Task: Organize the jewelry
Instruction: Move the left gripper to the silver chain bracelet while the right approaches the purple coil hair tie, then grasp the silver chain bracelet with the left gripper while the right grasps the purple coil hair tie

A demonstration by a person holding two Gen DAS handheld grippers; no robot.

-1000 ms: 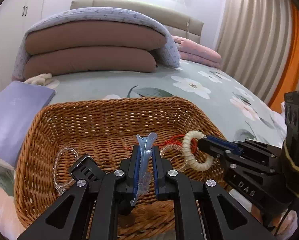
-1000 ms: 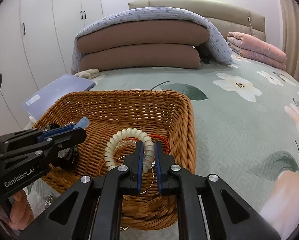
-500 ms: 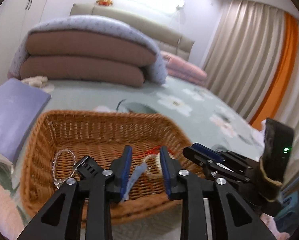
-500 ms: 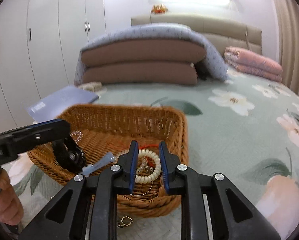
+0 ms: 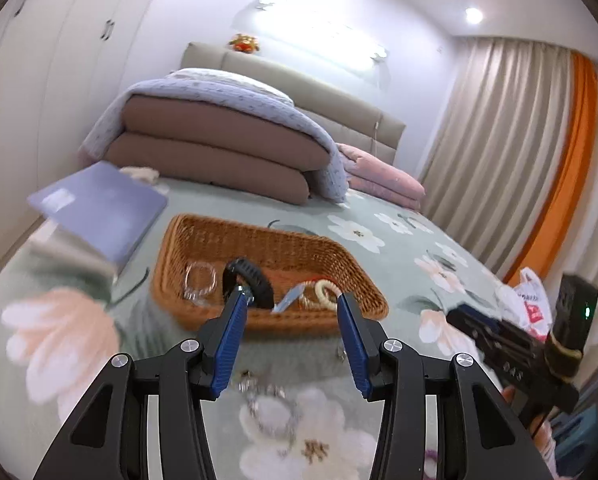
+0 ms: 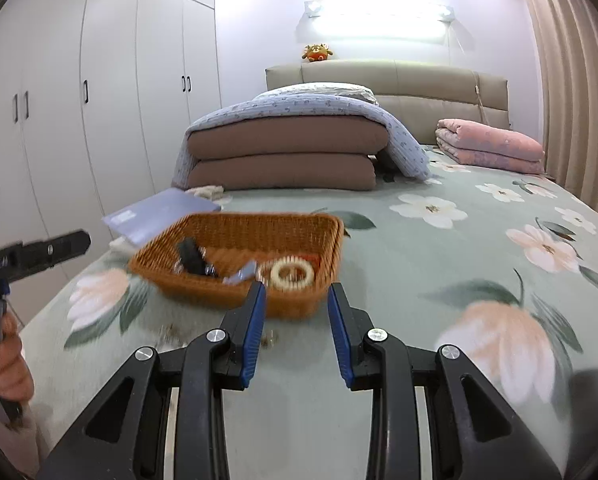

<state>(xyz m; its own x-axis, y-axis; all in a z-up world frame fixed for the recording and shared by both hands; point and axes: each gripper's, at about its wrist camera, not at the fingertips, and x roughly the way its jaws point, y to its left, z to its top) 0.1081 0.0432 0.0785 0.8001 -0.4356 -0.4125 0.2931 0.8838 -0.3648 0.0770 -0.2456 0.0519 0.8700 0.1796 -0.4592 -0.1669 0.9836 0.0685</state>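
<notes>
I'm holding both the left gripper (image 5: 289,328) and right gripper (image 6: 295,312), jaws just opening, empty; the loose chain bracelet (image 5: 269,412) on the bed looks light and slinky, so I'm planning to pinch it mid-strand.

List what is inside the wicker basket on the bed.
In the basket: a cream coil bracelet, a black band, a blue hair clip, a clear bead bracelet and something red, mostly hidden behind the coil. The near wall hides the floor.

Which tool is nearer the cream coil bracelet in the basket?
Right, narrowly. The right tool sits just short of the basket wall, directly before the cream coil bracelet. The left tool is also outside the basket, its gap centred left of the bracelet. Both empty.
</notes>
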